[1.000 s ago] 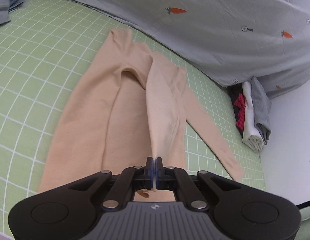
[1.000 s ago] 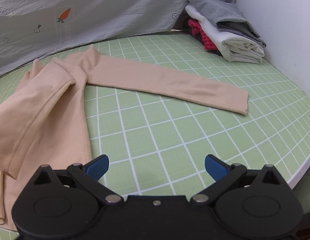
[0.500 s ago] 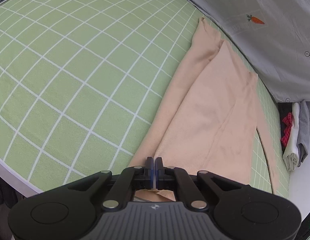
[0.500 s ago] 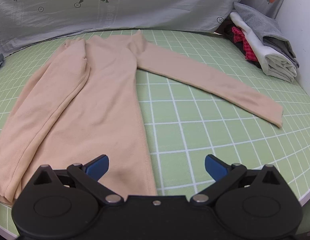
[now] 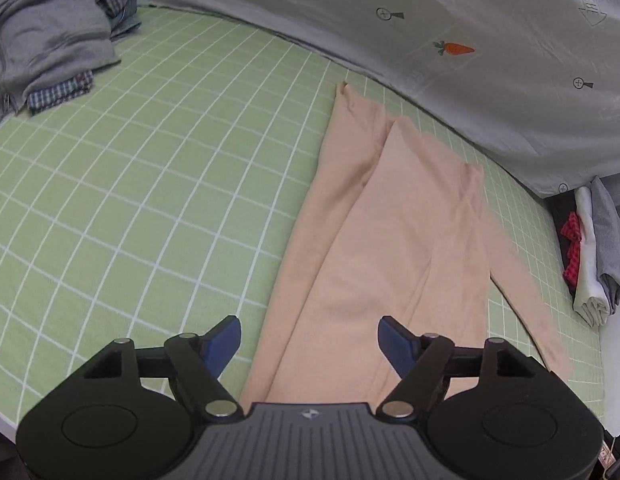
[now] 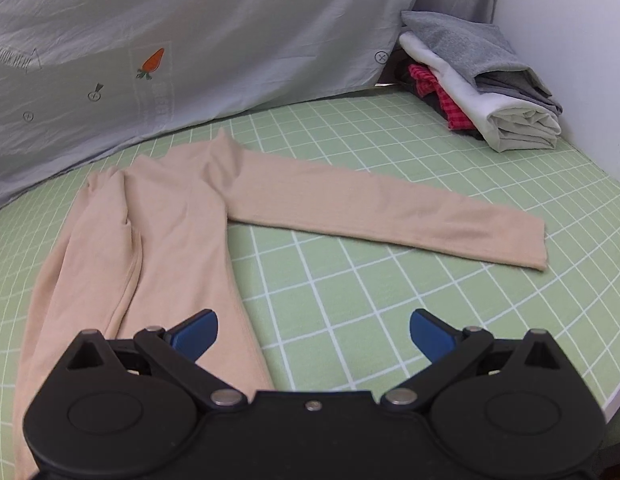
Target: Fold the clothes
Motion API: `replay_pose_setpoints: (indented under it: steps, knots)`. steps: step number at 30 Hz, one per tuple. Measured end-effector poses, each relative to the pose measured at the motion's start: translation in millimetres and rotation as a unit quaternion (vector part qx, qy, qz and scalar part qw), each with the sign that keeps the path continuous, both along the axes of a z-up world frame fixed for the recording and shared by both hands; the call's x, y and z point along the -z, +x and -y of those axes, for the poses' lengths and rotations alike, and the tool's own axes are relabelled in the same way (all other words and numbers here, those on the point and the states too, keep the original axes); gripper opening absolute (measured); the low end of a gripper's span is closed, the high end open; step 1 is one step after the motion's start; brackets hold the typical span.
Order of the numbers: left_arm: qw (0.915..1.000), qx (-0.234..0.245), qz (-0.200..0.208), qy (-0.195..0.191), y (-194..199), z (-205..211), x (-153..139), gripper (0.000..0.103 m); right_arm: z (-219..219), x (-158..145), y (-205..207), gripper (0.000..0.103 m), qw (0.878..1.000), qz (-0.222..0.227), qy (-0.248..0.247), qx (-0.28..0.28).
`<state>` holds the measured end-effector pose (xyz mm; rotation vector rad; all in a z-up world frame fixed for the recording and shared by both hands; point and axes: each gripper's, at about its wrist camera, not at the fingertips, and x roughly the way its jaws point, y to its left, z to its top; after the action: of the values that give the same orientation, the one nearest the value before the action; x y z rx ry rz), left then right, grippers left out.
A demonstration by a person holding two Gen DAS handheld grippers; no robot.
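Currently spread flat on green gridded mat (image 5: 149, 208): beige long-sleeved top (image 5: 394, 248), collar end toward carrot-print grey sheet (image 5: 470, 40), hem end toward both tools. Left sleeve folded inward, laid lengthwise over body panel; likely placed so to narrow the garment into a strip. Right sleeve (image 6: 390, 212) extended sideways on mat, well apart from body panel; judged the remaining part to bring across for a matching fold.

Left gripper (image 5: 310, 334) positioned above hem end, fingers wide apart, holding nothing. Right gripper (image 6: 314, 330) positioned over hem's right edge and bare mat, fingers likewise apart and empty; open stance suits a fresh pinch on fabric.

Folded stack (image 6: 486, 92) parked at far right corner against wall, near sleeve cuff, clear of work area. Unfolded heap (image 5: 49, 40) kept at far left corner.
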<state>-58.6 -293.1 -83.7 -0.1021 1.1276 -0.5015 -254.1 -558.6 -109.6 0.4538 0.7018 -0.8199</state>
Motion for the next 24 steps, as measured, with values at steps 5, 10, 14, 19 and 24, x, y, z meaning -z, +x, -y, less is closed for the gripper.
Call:
replay_pose_setpoints:
  steps: [5,10,14,19,24]
  knots:
    - [0.9982,0.017,0.057,0.008,17.5,31.3,-23.4,0.085,27.8,-1.3,3.8,0.103,0.999,0.018,0.005,0.03]
    - [0.9972,0.026,0.07,0.011,41.6,62.0,-23.9,0.087,66.1,10.5,8.3,0.103,0.997,0.013,0.022,0.075]
    - [0.9965,0.028,0.076,0.021,63.9,83.5,-15.2,0.087,106.5,23.3,11.8,0.103,0.989,-0.007,0.028,0.142]
    - [0.9959,0.022,0.072,0.05,95.8,110.5,6.0,0.088,161.6,42.4,5.8,0.103,0.975,-0.031,0.033,0.217]
    - [0.9955,0.021,0.038,0.085,115.7,123.5,33.5,0.088,192.2,57.6,-3.0,0.103,0.968,-0.069,0.03,0.238]
